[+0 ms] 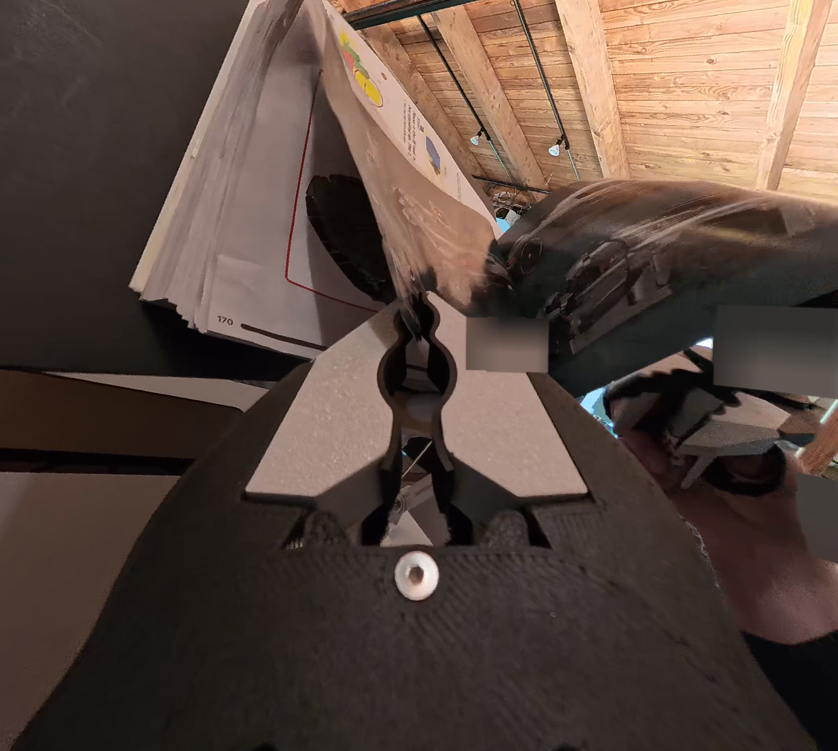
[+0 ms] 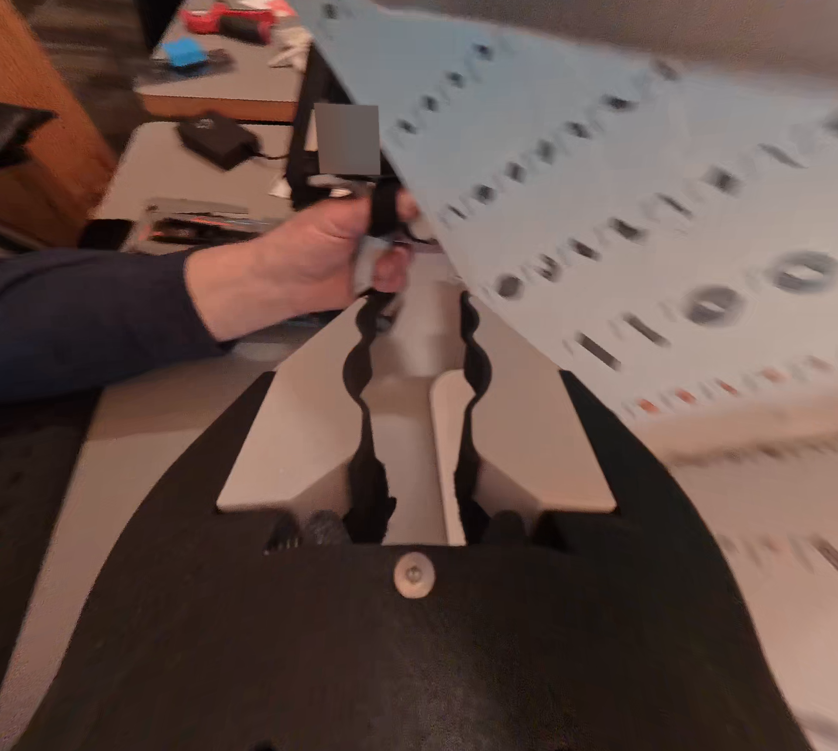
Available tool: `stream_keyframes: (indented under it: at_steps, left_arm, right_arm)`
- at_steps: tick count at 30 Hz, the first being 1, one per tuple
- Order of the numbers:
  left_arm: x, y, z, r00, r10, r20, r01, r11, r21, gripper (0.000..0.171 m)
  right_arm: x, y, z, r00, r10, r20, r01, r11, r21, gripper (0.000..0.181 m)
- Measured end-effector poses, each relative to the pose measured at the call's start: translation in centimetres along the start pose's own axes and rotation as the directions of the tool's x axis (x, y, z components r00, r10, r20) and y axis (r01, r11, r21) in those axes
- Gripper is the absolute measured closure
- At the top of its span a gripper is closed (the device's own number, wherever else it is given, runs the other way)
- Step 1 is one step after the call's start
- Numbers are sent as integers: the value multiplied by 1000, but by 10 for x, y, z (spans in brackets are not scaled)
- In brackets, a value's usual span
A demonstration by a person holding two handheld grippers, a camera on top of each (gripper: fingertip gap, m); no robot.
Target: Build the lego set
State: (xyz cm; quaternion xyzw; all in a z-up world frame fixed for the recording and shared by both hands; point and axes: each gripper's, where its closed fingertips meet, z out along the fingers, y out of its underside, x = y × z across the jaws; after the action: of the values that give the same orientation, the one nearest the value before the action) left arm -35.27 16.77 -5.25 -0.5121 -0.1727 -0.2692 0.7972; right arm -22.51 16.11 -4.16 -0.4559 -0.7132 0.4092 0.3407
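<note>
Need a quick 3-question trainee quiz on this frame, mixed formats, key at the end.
1. True or false: the left hand-held gripper is wide open and holds nothing.
2. Multiple choice: the lifted page in the right wrist view shows (A) rows of small part pictures, (B) a blank sheet, (C) a photo of a car.
3. Fill in: the right hand-held gripper has its jaws ____.

Key: 1 false, it is shut on a page of the instruction booklet. 2 A. 3 open, with nothing between them.
</note>
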Motion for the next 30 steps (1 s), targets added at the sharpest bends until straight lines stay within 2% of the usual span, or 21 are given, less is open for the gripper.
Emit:
stream_keyframes:
  at_steps: [1,3,5,6,8,12,14,17,19,21,25,26,30]
  left_arm:
    - [1,0,0,1000,6,0,-6,1000,-4,171]
    - [2,1,1,1000,5,-6,-5,1000,-8,171]
    - [3,3,2,1000,-2,-11,1,1000,-13,171]
    - [4,5,3,1000,-1,-12,1,1000,-17,171]
    - [5,8,4,1000,1,-17,-2,1000,-28,171]
    - [14,11,8,998,33,-50,-36,998,-49,168]
    - [16,12,9,998,39,-57,-42,998,-52,167]
    - [20,11,9,996,39,-83,-43,998,-44,164]
    - [23,9,8,994,28,-108,-31,999,-31,161]
    - [26,8,8,991,17,-131,-20,1000,-24,159]
    - [32,4,8,987,3,-161,-4,1000,-7,154]
    - [33,3,8,985,-1,-170,0,1000,-3,153]
    - [37,7,11,977,-47,-208,46,999,-8,146]
  right_arm:
    - [19,-3,-10,995,-2,-101,4,1000,28,135]
    - [37,-23,-30,973,-31,-230,69,985,156,132]
    - [31,-46,-36,973,-24,-231,97,945,311,123]
    - [30,-51,-30,974,-17,-228,97,934,345,116]
    - [24,-43,-1,980,-29,-195,86,953,290,111]
    - [7,-3,58,976,-151,-157,156,987,22,102]
    - [3,15,74,962,-221,-159,207,973,-100,98]
    - [9,31,82,928,-314,-202,271,938,-215,93]
    - [7,34,82,939,-288,-185,244,942,-232,96]
    - [1,29,80,956,-244,-164,210,957,-201,106]
    - [0,11,68,948,-234,-215,195,963,-188,111]
    - [1,6,67,946,-233,-227,193,964,-185,106]
    - [-5,-5,64,944,-219,-245,173,965,-197,104]
